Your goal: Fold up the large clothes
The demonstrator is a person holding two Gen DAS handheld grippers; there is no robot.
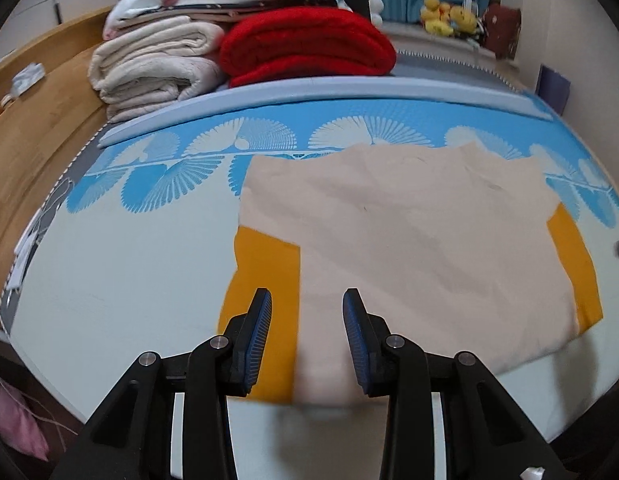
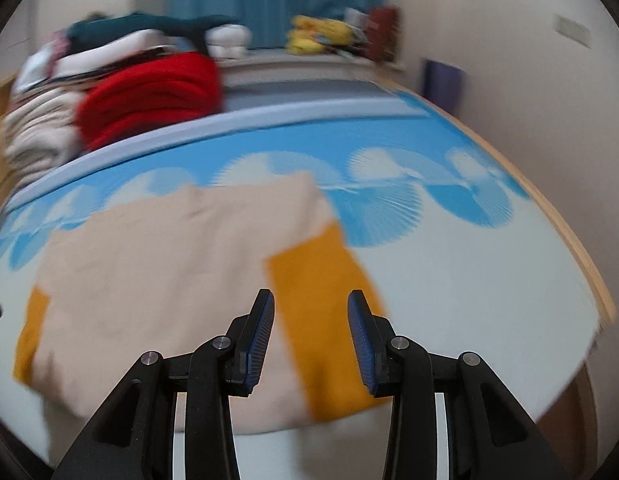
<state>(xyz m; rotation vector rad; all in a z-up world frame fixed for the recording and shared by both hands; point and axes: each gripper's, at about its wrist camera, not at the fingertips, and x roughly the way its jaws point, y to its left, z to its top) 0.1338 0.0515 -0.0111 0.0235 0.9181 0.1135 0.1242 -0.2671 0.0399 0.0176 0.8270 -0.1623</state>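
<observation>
A large beige garment (image 1: 409, 240) with mustard-yellow parts (image 1: 265, 300) lies folded flat on the bed sheet (image 1: 109, 280). My left gripper (image 1: 307, 336) is open and empty, just above the garment's near left edge, over the yellow-beige seam. In the right wrist view the same garment (image 2: 169, 272) shows, blurred, with its right yellow part (image 2: 321, 320) under my right gripper (image 2: 311, 338), which is open and empty above the near right edge.
The sheet is white with a blue fan pattern (image 1: 269, 140). Folded cream blankets (image 1: 157, 64) and a red blanket (image 1: 309, 44) are stacked at the far left. A wooden bed frame (image 1: 37, 140) runs along the left. Yellow plush toys (image 1: 445, 16) sit by the curtain.
</observation>
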